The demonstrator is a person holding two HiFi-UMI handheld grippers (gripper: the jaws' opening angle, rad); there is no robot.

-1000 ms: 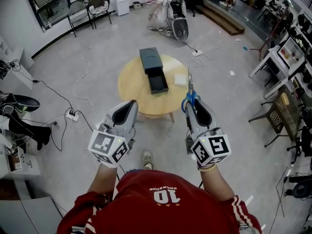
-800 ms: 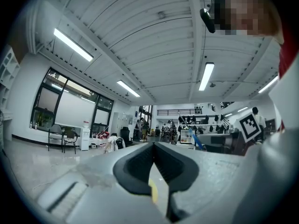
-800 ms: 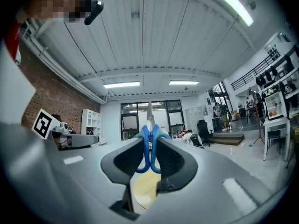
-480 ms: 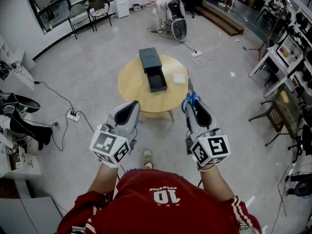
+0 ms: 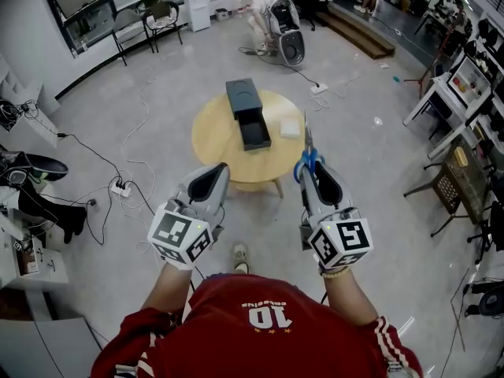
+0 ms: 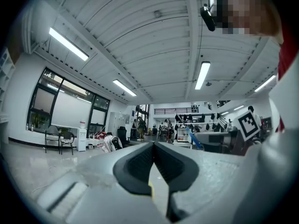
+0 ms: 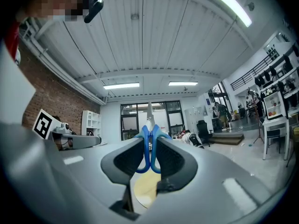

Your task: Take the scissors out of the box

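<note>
My right gripper (image 5: 309, 167) is shut on the blue handles of the scissors (image 5: 308, 155), whose silver blades point forward over the near edge of the round wooden table (image 5: 211, 136). In the right gripper view the scissors (image 7: 149, 146) stand upright between the pads of the right gripper (image 7: 149, 143). The dark box (image 5: 246, 113) lies on the table with its drawer pulled out toward me. My left gripper (image 5: 213, 170) hangs in the air before the table. In its own view the left gripper (image 6: 153, 146) has its tips together with nothing between them.
A small white block (image 5: 291, 127) lies on the table right of the box. Cables and a power strip (image 5: 118, 186) trail over the floor at the left. Desks and a chair (image 5: 449, 183) stand at the right. A person (image 5: 268, 10) crouches behind the table.
My left gripper has drifted slightly to the right. The right gripper and the scissors in it have stayed in place.
</note>
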